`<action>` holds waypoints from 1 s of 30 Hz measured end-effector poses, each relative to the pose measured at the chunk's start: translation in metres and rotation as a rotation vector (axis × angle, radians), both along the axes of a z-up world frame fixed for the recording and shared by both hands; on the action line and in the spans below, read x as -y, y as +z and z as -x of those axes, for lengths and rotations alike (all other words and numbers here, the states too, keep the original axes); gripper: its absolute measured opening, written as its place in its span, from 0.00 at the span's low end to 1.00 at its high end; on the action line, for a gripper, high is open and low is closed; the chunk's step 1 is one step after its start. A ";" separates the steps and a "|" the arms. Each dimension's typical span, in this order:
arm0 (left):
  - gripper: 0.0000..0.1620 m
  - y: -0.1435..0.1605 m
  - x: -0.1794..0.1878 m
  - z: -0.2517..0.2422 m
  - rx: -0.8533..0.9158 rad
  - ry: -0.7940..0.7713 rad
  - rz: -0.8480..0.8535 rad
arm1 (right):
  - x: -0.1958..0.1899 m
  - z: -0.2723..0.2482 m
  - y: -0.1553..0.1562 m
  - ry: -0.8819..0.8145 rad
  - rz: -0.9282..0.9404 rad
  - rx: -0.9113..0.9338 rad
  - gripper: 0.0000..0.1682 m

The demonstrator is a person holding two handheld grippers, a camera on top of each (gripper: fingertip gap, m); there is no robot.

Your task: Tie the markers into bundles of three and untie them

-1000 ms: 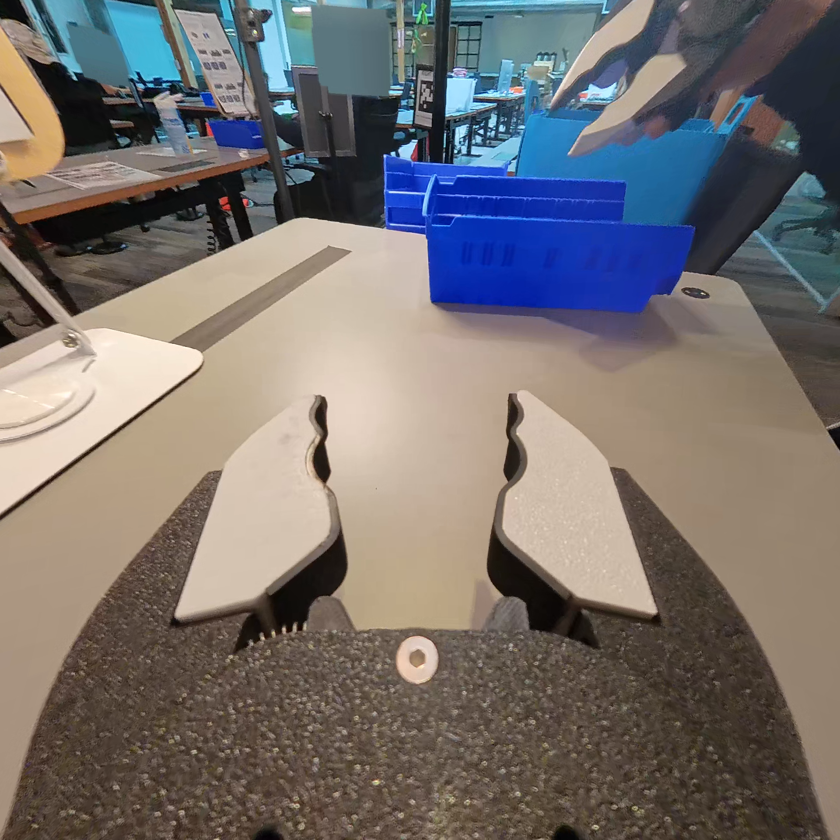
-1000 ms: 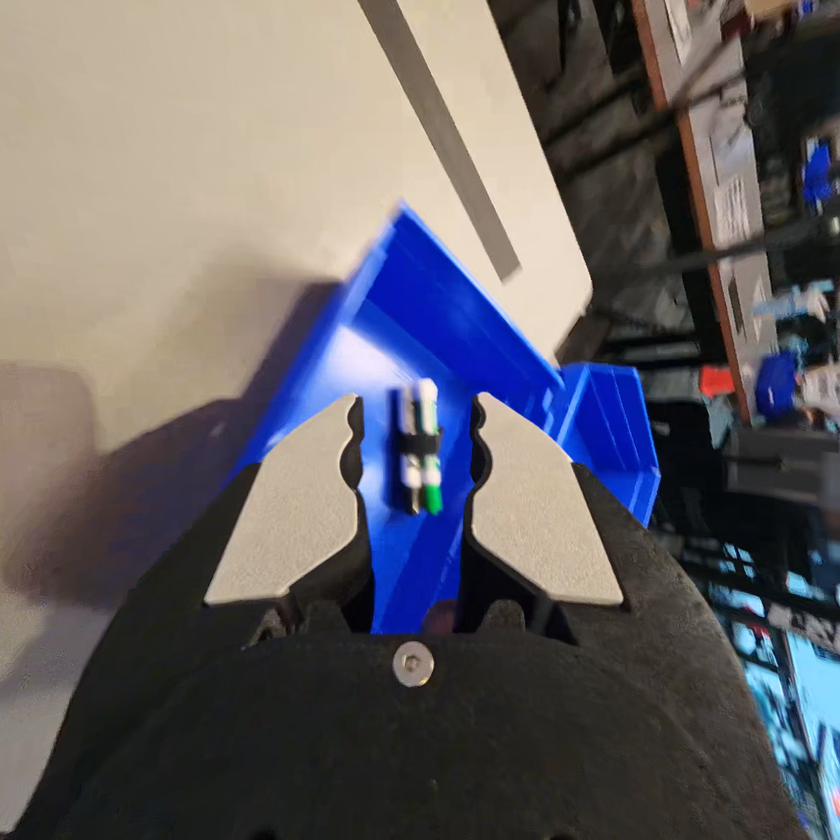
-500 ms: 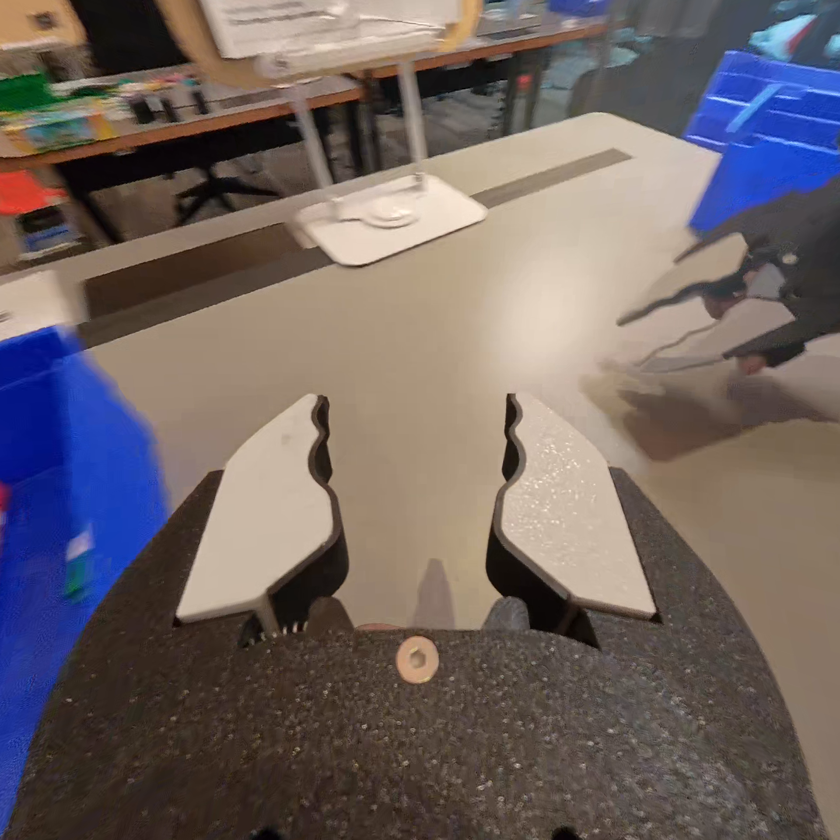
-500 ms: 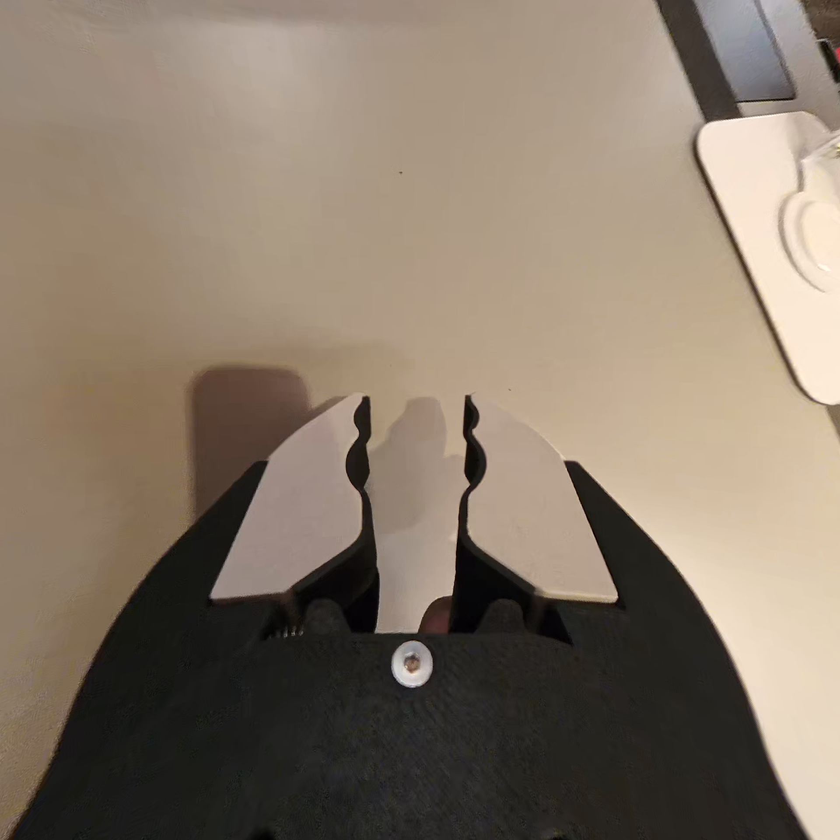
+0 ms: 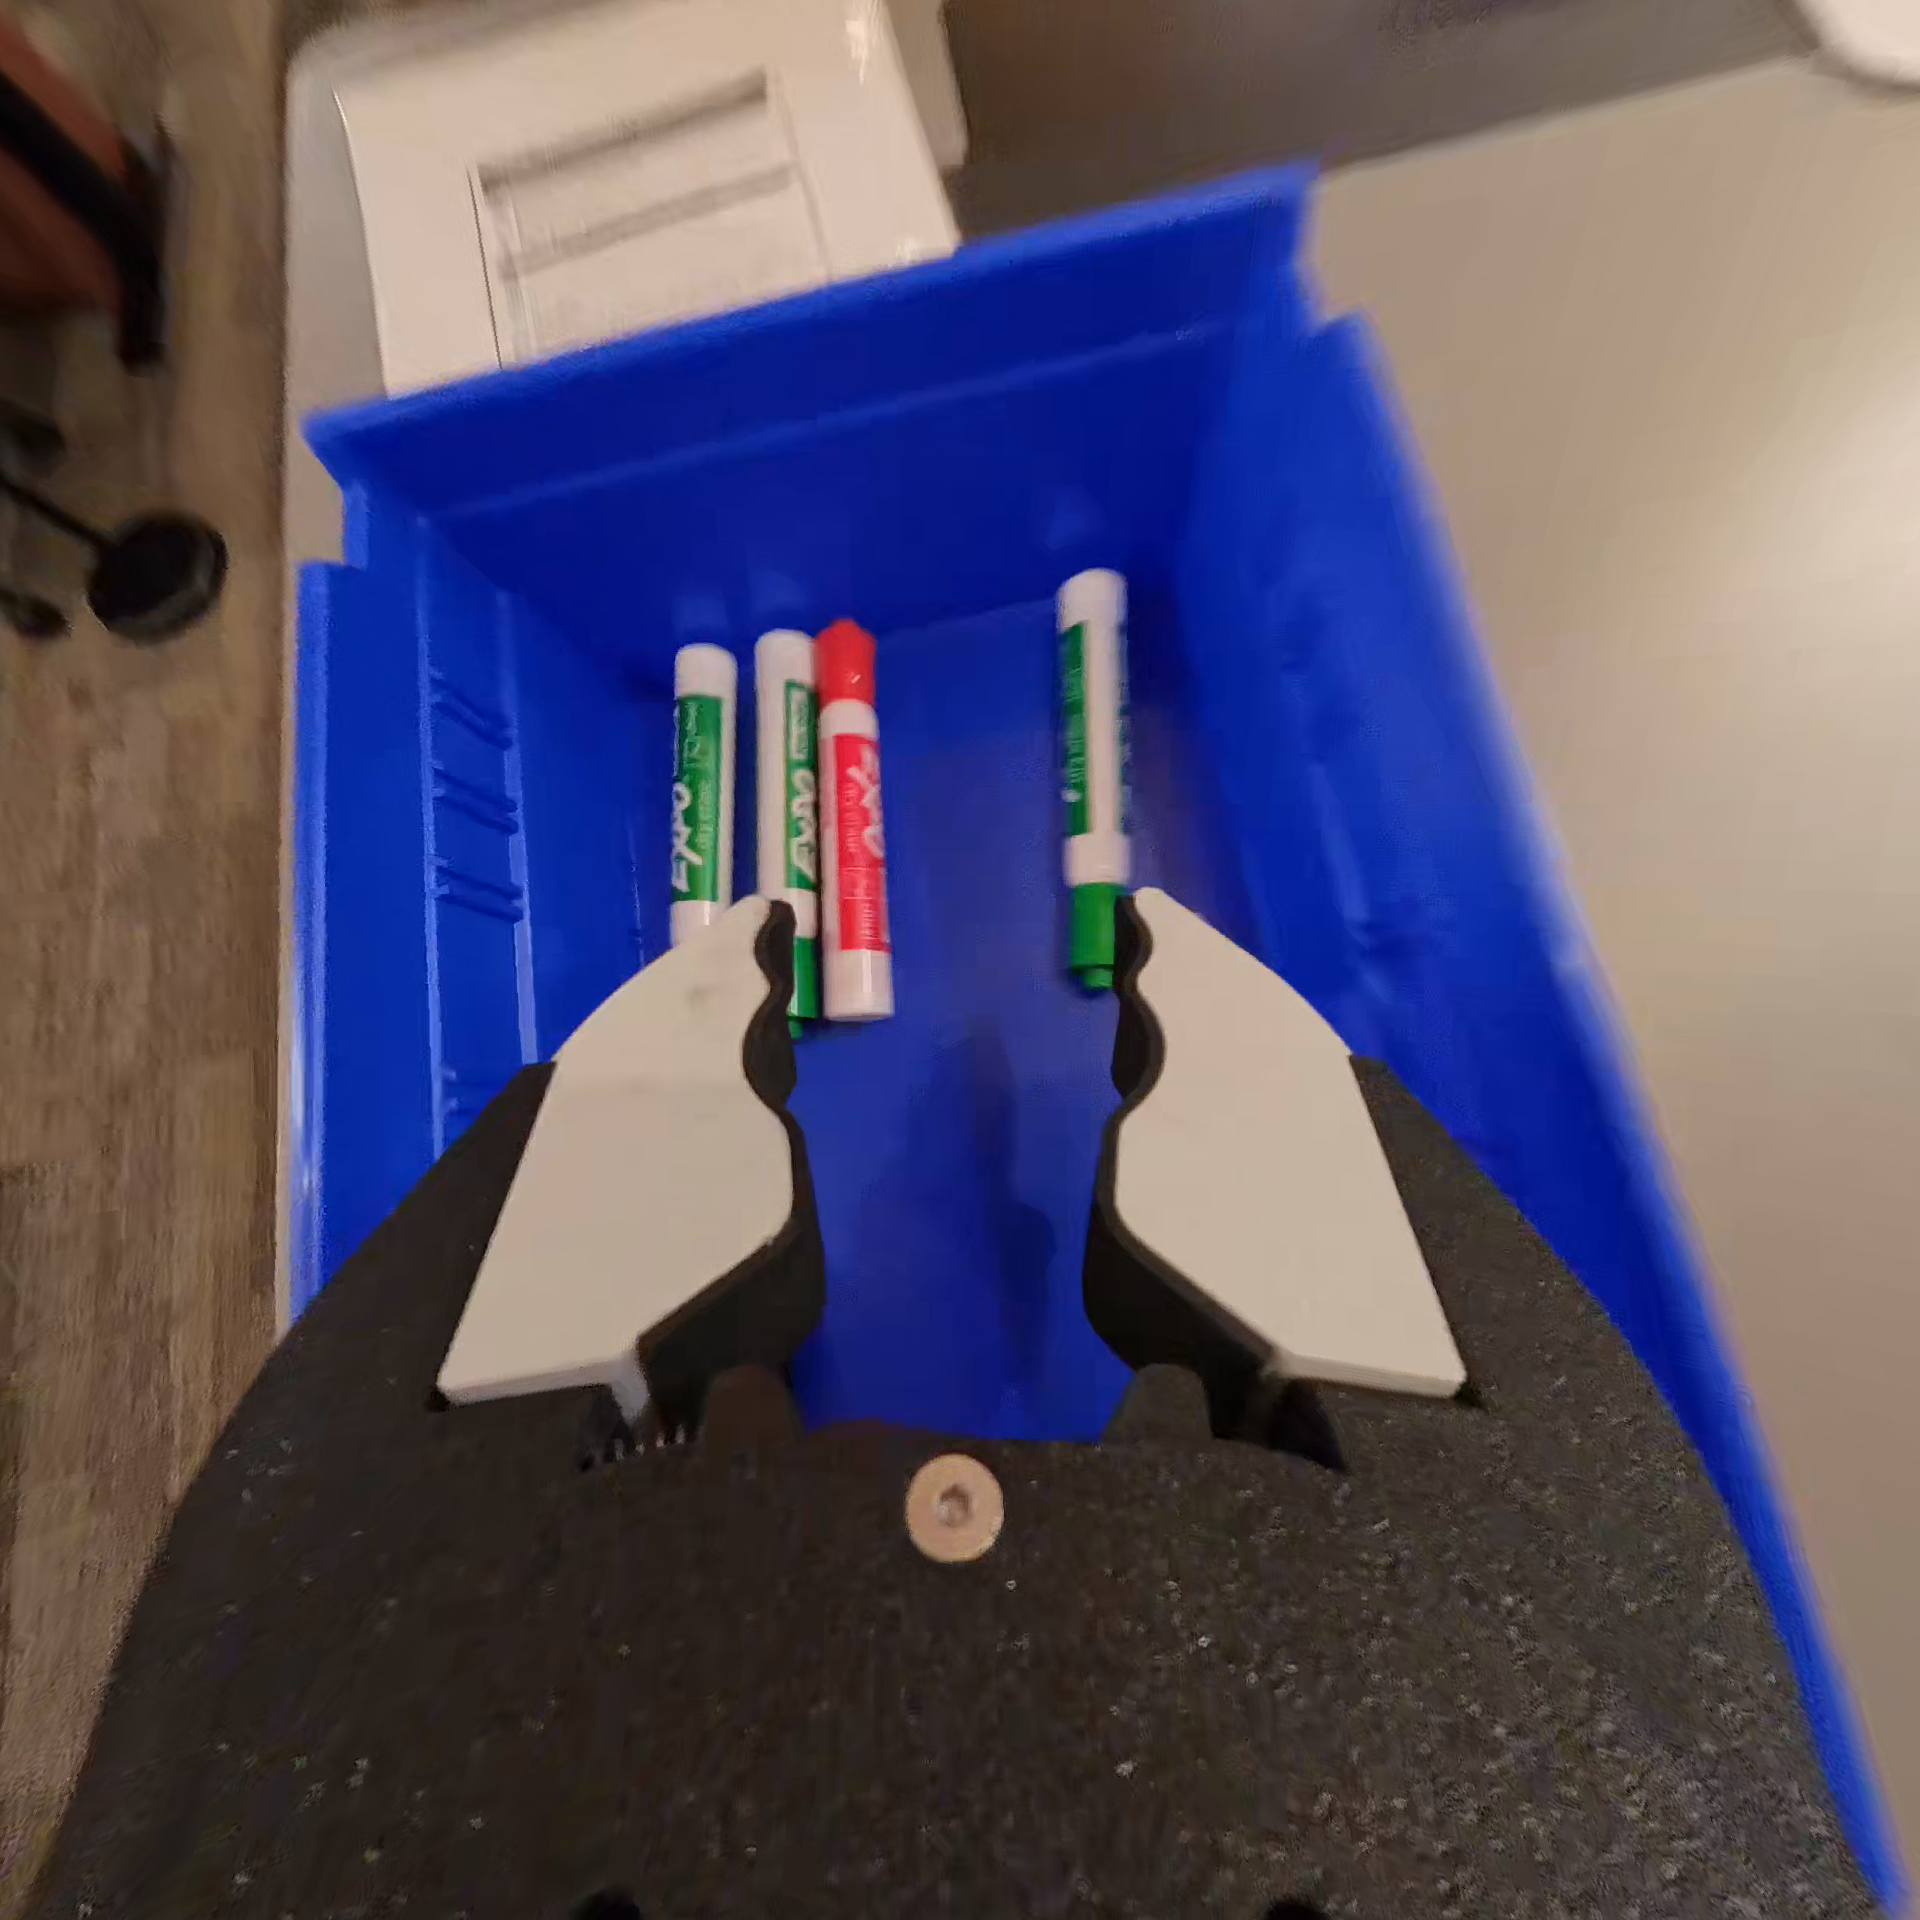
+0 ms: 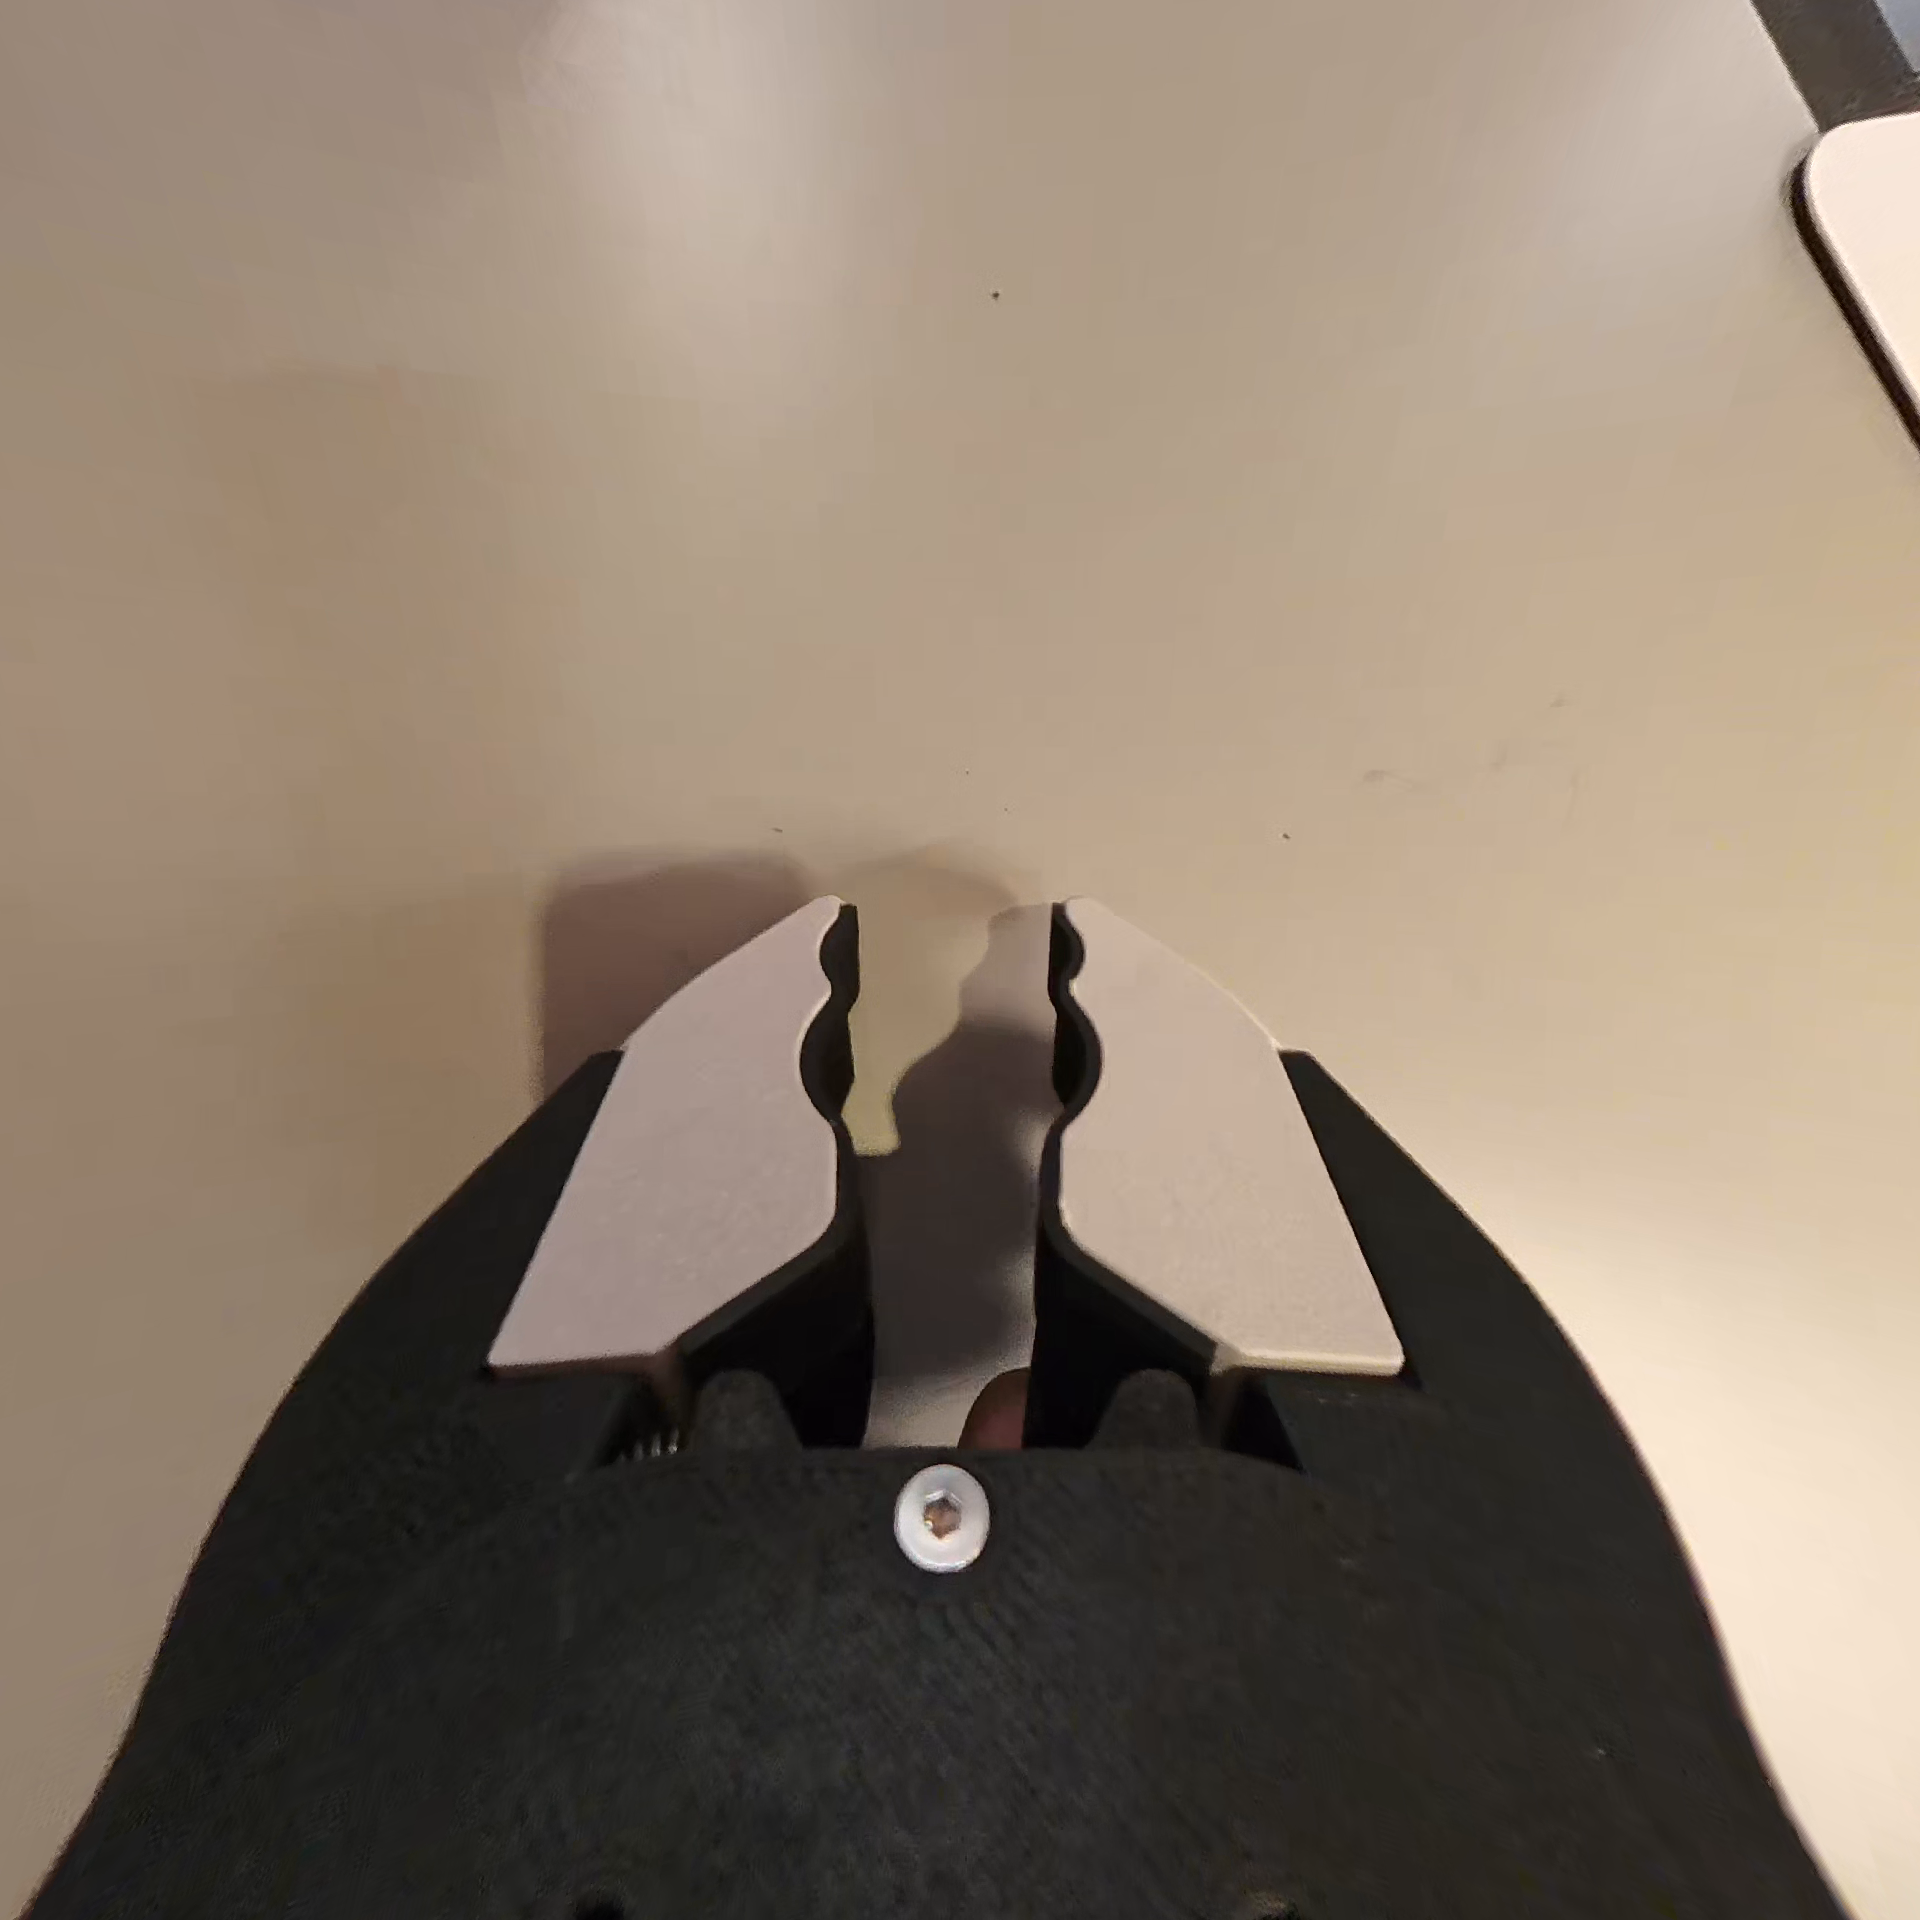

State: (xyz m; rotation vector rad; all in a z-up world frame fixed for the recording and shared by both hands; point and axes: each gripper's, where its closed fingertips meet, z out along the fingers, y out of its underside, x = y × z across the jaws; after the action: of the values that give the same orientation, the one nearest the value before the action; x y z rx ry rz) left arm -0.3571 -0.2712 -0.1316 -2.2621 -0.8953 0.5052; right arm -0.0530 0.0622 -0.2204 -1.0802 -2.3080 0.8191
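In the left wrist view, a blue bin [image 5: 1299,644] holds several loose markers lying lengthwise: a green one [image 5: 703,790], a second green one [image 5: 788,769], a red one [image 5: 854,821] beside it, and a separate green one [image 5: 1093,748] to the right. My left gripper [image 5: 951,920] is open and empty, above the bin, its fingertips just short of the markers' near ends. In the right wrist view, my right gripper [image 6: 954,920] is open and empty, low over the bare beige table [image 6: 935,468]. No markers or ties show in that view.
A white box-like object [image 5: 644,197] stands beyond the bin's far wall. Floor and a chair base [image 5: 145,566] lie left of the bin. A white base plate [image 6: 1870,239] sits at the right edge of the right wrist view. Across from one pair of fingers to the other is roughly 45 cm.
My left gripper has swung left from facing the table to looking down into the blue bin with markers. My right gripper left the other bin and now hovers low over the table.
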 end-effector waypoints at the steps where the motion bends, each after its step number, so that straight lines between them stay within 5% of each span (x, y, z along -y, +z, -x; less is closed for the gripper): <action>1: 0.37 -0.013 0.002 0.013 0.050 0.007 0.025 | 0.000 0.000 0.000 0.000 0.005 0.000 0.21; 9: 0.45 -0.085 0.016 0.065 0.224 -0.003 0.321 | -0.001 -0.006 0.001 0.021 0.020 -0.008 0.20; 16: 0.46 -0.092 0.000 0.059 0.387 -0.062 0.247 | 0.000 -0.008 0.001 0.040 0.026 -0.004 0.19; 20: 0.37 -0.091 -0.007 0.052 0.387 -0.122 0.273 | 0.000 -0.009 0.002 0.040 0.028 -0.003 0.19; 30: 0.36 -0.091 -0.010 0.039 0.369 -0.167 0.311 | 0.000 -0.009 0.002 0.041 0.028 -0.003 0.19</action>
State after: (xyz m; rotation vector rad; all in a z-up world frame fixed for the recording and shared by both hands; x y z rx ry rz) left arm -0.3961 -0.2609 -0.2226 -2.7454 -0.8361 0.1582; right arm -0.0441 0.0623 -0.2186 -1.0457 -2.3294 0.8704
